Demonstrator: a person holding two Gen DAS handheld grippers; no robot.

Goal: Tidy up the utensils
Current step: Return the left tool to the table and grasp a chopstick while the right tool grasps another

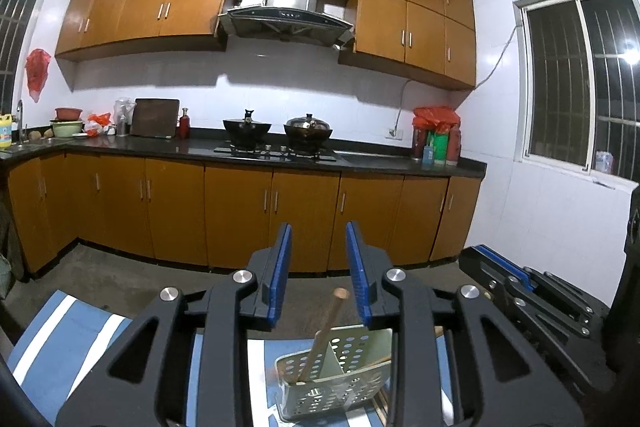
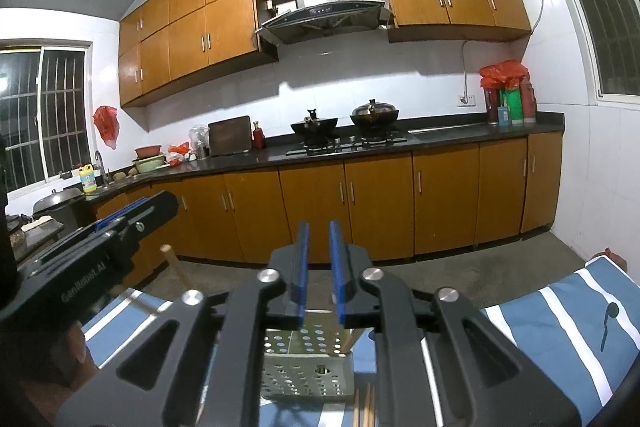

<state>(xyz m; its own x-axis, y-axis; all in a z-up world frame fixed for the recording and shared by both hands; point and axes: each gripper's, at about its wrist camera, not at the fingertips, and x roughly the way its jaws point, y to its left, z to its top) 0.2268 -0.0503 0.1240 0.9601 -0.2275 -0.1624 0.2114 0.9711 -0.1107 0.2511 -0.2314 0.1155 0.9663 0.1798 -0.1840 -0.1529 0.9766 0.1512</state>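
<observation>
A pale green perforated utensil holder (image 1: 336,383) stands on a blue and white striped cloth (image 1: 60,331), low in the left wrist view. A wooden handle (image 1: 326,331) leans out of its left compartment. My left gripper (image 1: 320,239) is open and empty, raised above the holder. The holder also shows in the right wrist view (image 2: 308,371), with wooden chopsticks (image 2: 365,407) lying in front of it. My right gripper (image 2: 319,231) is open with a narrow gap, empty, above the holder. The left gripper body (image 2: 80,259) shows at the left of the right wrist view.
Kitchen counter (image 1: 200,147) with a stove and two pots (image 1: 280,135) runs along the far wall, orange cabinets below and above. A black spoon (image 2: 608,323) lies on the cloth at right. The right gripper's body (image 1: 532,291) sits at the right of the left wrist view.
</observation>
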